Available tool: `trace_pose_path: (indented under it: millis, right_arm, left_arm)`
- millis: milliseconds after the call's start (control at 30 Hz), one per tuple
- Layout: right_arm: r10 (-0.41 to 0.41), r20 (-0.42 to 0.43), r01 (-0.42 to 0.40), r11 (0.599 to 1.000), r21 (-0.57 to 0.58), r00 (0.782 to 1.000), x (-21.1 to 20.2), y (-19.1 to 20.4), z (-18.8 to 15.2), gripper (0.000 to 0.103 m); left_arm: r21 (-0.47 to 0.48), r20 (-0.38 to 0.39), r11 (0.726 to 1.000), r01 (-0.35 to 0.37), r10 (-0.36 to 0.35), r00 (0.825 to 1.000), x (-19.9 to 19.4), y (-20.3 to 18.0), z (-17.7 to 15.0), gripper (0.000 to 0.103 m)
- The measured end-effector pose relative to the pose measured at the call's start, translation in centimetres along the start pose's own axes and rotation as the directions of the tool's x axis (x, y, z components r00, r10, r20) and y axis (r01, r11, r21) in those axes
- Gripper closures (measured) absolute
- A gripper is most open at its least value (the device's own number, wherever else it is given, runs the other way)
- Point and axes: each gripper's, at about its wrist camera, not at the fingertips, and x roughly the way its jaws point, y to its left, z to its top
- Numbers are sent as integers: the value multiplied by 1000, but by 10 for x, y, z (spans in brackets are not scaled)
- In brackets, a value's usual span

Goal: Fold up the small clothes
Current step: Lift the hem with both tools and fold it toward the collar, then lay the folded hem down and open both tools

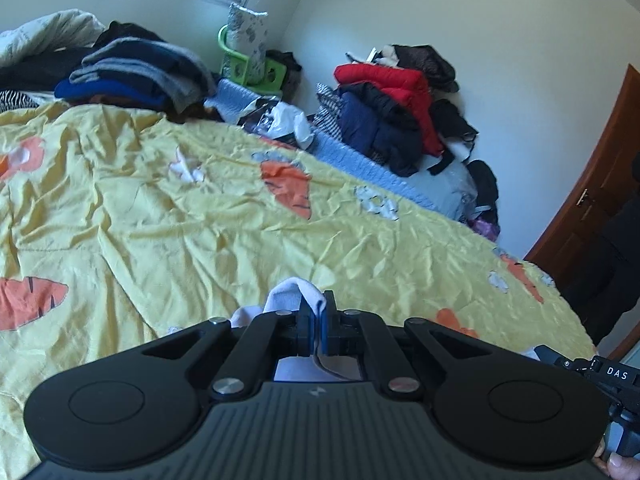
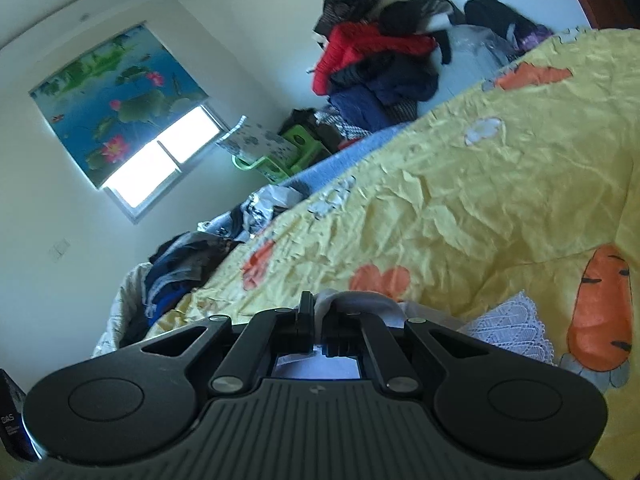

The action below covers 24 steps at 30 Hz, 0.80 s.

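Between the jaws of the left tool (image 1: 316, 312) a fold of white cloth (image 1: 294, 294) is pinched, the jaws drawn almost together on it; the cloth bulges up just ahead of the fingertips and more of it shows below, through the gap in the tool's body. Ahead of this tool spreads a bed under a crumpled yellow quilt (image 1: 160, 208) printed with orange carrots and white flowers. Far ahead and to the tool's left lies a stack of folded dark and grey clothes (image 1: 136, 74) on the bed; further right, against the wall, rises a heap of jackets (image 1: 392, 108), red on top of navy and black. A green plastic stool (image 1: 252, 66) stands in the corner beyond the bed, and a brown door (image 1: 592, 208) is at the far right. At the lower right edge part of another black device and a fingertip show.

The right tool (image 2: 318, 316) is likewise clenched on white cloth (image 2: 360, 300), which arches over to the right of its fingertips. Just to the right of this tool a white lace-edged piece (image 2: 516, 320) lies on the quilt (image 2: 460, 208). Far ahead of it, left, hangs a window blind (image 2: 116, 96) painted with lotus flowers, bright panes below it.
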Motion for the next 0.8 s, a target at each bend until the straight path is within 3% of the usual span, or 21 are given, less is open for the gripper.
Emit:
trace_pose_path:
  millis: [133,200,267,467,533,633,700,733,800]
  right_arm:
    - [-25,-25,26,999,29,999,17,-10,0,96]
    - [-53,-46,56,996,73,998,27,-18,0,86]
    - [-99,-62,105,989,104,993,36,-25,0,61]
    - [-124,23,123,992,31,992,23,-18,-1,61]
    - [-85,39,86,996,-22,996,15,-8,-2,58]
    - [10,-61,-15,996,-86,998,24,6,-8,50]
    - [49,-165,-67,992,-106,985,39,13,-16,47]
    - [42,-211,-69,990,-121,976,47,15,-20,43]
    - [-45,-232,5,985,-172,972,59,18,-28,44]
  left_arm:
    - [-91,-67,995,-34,28,997,22,11,4,100]
    - [-142,-109,989,-49,34,993,36,18,7,100]
    - [-148,-112,986,-72,56,992,40,19,9,100]
    - [-72,-51,988,-138,135,990,32,9,24,96]
    - [-93,-46,981,-168,164,985,30,12,29,95]
    - [-124,-68,975,-186,179,982,26,18,31,93]
    - [-87,-87,977,-195,188,978,23,15,24,87]
    - [-51,-100,978,-203,197,975,22,13,19,83]
    - [9,-111,974,-225,224,968,15,8,5,62]
